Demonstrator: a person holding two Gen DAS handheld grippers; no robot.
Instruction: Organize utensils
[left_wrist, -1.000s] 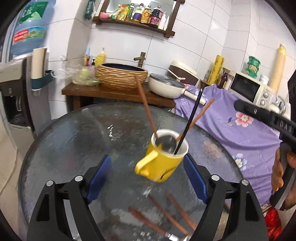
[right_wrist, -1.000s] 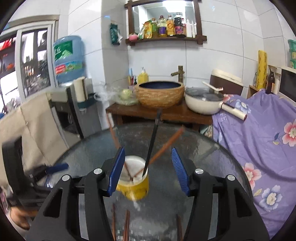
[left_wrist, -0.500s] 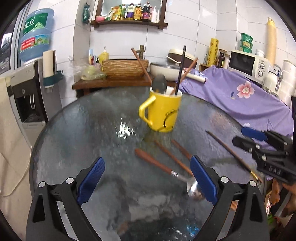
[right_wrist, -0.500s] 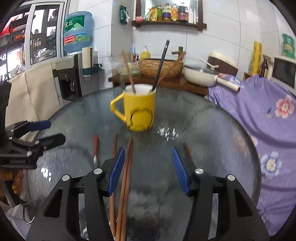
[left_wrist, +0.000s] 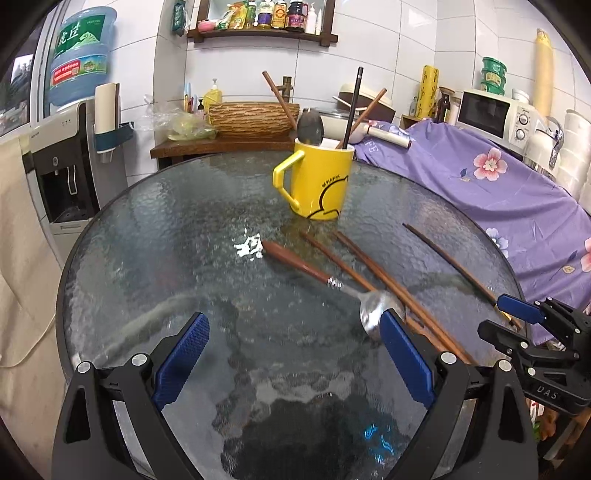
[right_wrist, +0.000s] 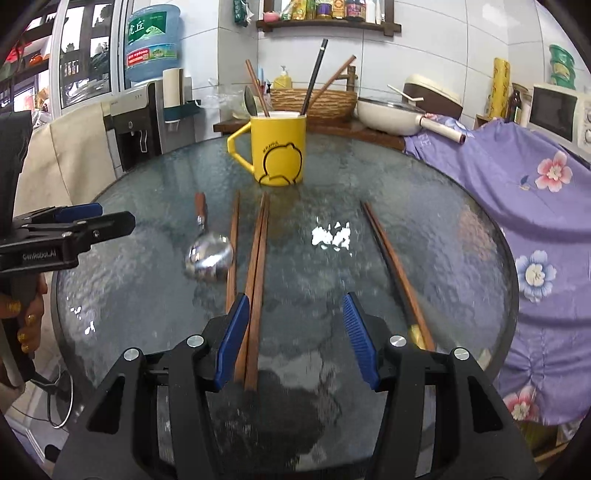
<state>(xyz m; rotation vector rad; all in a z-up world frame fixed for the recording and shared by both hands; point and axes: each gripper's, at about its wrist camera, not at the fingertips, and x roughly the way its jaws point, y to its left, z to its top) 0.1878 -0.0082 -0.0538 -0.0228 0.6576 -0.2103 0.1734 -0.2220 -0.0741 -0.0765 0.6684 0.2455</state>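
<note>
White square tiles (left_wrist: 406, 44) are seen covering the walls. A dark wooden shelf (left_wrist: 262, 34) crowded with bottles is fixed high on the wall, and below it a brown wooden counter (left_wrist: 218, 144) is set, on which a woven basin (left_wrist: 255, 119) and a white pan (right_wrist: 388, 115) rest. A water dispenser (left_wrist: 64, 162) topped by a blue bottle (left_wrist: 79, 62) is placed to the left. A purple floral cloth (right_wrist: 524, 192) is draped at the right, beside a white microwave (left_wrist: 491, 114). Glazed panes (right_wrist: 88, 48), possibly a door, are lit by daylight.
</note>
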